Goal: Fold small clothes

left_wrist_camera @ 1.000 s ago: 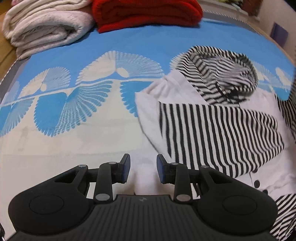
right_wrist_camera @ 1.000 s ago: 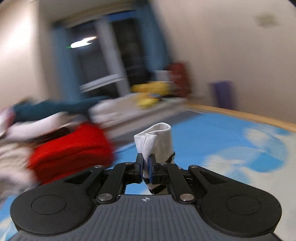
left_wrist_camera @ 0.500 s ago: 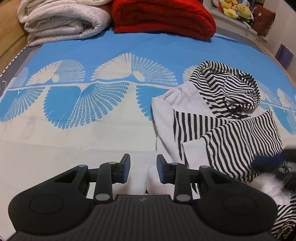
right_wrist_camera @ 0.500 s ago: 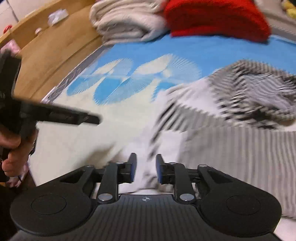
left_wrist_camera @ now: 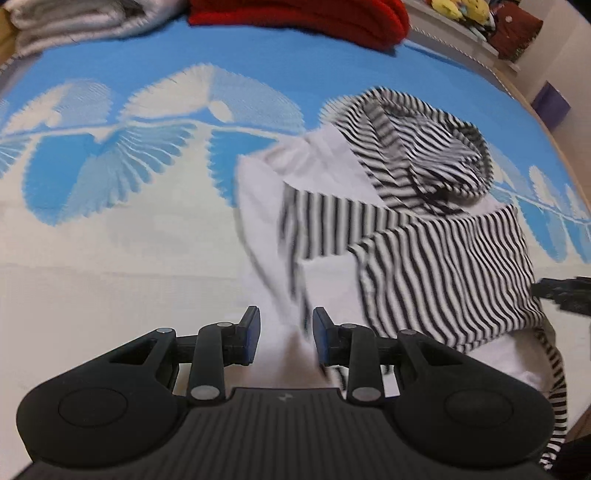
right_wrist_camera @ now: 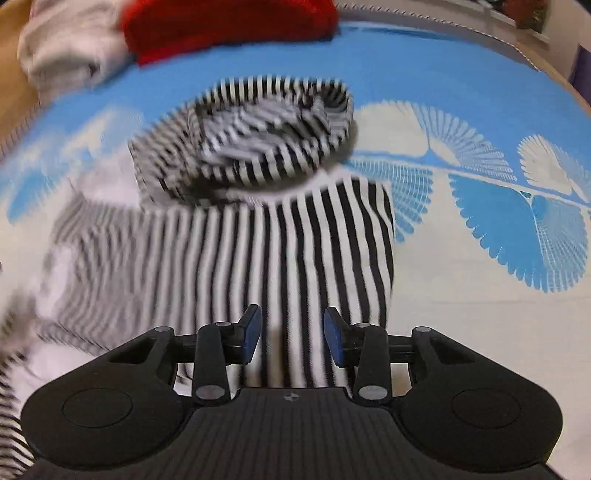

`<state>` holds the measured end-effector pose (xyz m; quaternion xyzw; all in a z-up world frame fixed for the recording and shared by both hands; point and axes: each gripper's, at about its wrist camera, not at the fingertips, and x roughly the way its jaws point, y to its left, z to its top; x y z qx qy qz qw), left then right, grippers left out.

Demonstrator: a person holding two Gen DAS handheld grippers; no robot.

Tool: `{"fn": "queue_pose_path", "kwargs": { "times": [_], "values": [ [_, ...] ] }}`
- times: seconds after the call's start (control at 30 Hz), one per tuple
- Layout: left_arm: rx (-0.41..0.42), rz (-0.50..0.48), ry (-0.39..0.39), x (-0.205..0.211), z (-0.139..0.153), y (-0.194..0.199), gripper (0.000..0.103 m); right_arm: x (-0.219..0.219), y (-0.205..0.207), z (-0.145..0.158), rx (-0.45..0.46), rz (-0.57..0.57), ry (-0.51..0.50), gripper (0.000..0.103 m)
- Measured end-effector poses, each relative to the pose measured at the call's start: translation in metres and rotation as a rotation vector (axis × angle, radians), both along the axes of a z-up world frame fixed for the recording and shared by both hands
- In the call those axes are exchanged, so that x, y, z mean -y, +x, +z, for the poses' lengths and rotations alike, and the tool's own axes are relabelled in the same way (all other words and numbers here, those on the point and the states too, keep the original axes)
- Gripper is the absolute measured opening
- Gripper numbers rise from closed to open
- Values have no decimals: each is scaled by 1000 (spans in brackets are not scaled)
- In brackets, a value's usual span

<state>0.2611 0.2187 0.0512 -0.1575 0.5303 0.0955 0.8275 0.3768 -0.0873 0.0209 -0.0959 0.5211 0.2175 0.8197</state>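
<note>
A small striped hoodie [left_wrist_camera: 424, 229] lies on a blue and white bedspread [left_wrist_camera: 110, 221], hood at 12 o'clock, both sleeves crossed over its chest, seemingly partway through folding. The left gripper [left_wrist_camera: 286, 341] hovers with jaws spread and empty above the hoodie's white edge at 6 o'clock. The right gripper [right_wrist_camera: 291, 339] is opening over the striped sleeve [right_wrist_camera: 295, 258], nothing pinched. A red blanket [left_wrist_camera: 295, 14] and pale blankets [left_wrist_camera: 74, 18] sit at 12 o'clock, well apart, blocking nothing.
</note>
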Motion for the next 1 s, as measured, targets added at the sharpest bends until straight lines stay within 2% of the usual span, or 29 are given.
{"fn": "queue_pose_path", "kwargs": {
  "times": [0.1,0.17,0.27,0.37,0.4,0.5,0.57,0.63,0.7,0.83,0.9,1.0],
  "values": [
    [-34,-29,-23,15,-16,11,34,-6,-6,-24,-59,74,-133,41],
    [-57,-61,-9,27,-26,19,34,-6,-8,-38,-71,104,-220,41],
    [-73,-96,17,37,-34,27,34,3,-6,-29,-86,80,-180,42],
    [-89,-114,23,43,-44,35,34,9,-1,-14,-79,37,-62,42],
    [-107,-127,35,46,-50,38,34,10,0,-17,-85,34,-66,42],
    [-178,-160,91,53,-68,42,34,4,-2,-43,-81,72,-200,45],
    [-170,-179,115,58,-68,43,35,4,-1,-39,-77,71,-192,45],
    [-146,-161,96,55,-62,44,35,10,1,-31,-89,18,-151,45],
    [-116,-144,84,53,-55,44,35,15,6,-27,-58,-25,-106,45],
    [-79,-127,83,50,-42,43,36,25,22,-33,23,-128,-133,49],
    [-66,-119,84,49,-38,41,36,33,31,-37,19,-206,-117,51],
    [-65,-113,88,47,-36,41,36,44,45,-49,-32,-297,-51,61]
  ]
}}
